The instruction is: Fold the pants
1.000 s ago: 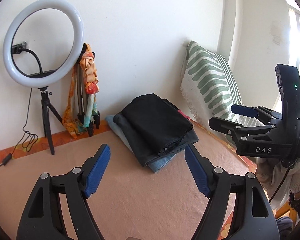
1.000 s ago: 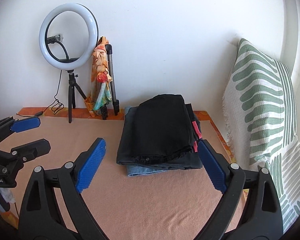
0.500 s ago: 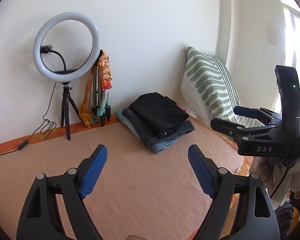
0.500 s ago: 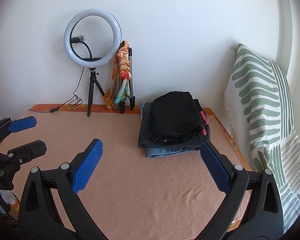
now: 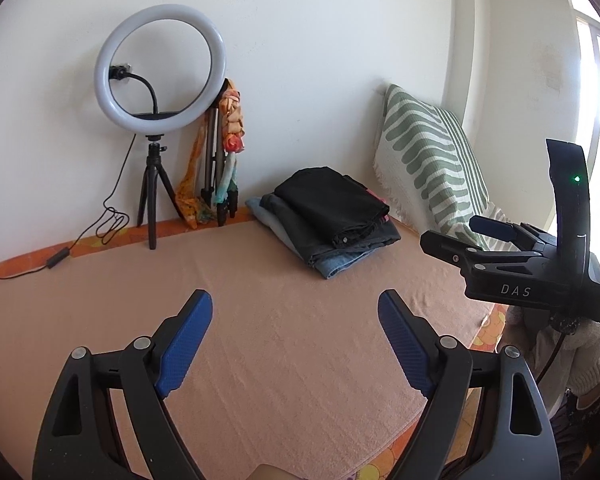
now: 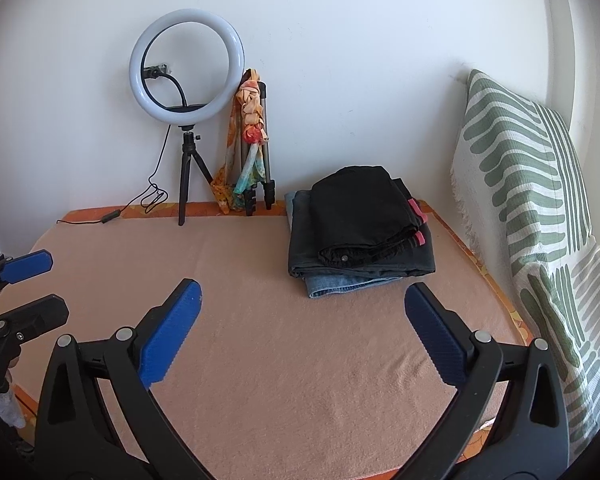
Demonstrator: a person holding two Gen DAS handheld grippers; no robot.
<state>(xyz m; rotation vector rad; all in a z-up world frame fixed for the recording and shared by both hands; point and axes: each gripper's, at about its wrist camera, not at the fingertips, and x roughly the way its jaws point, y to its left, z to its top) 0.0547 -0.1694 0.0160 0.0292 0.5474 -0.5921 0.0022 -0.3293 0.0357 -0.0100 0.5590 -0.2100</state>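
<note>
Right wrist view shows a neat stack of folded pants (image 6: 360, 236) lying at the far right of the peach blanket (image 6: 260, 360), close to the wall. Black pants sit on top, grey ones under them, and blue jeans at the bottom. I think this fold is finished, so the good thing to do now is stay clear of the stack and not bump it. The right gripper (image 6: 302, 334) has nothing between its jaws, and they are opening wider. The stack lies past them, a bit to the right, not touching. The left gripper (image 5: 296, 338) is also wide apart and holds nothing; the stack (image 5: 328, 220) lies well beyond its blue tips. I cannot tell if more pants wait somewhere out of sight. A ring light (image 6: 186, 68) stands by the wall, and a green striped cushion (image 6: 532, 200) leans on the right.
</note>
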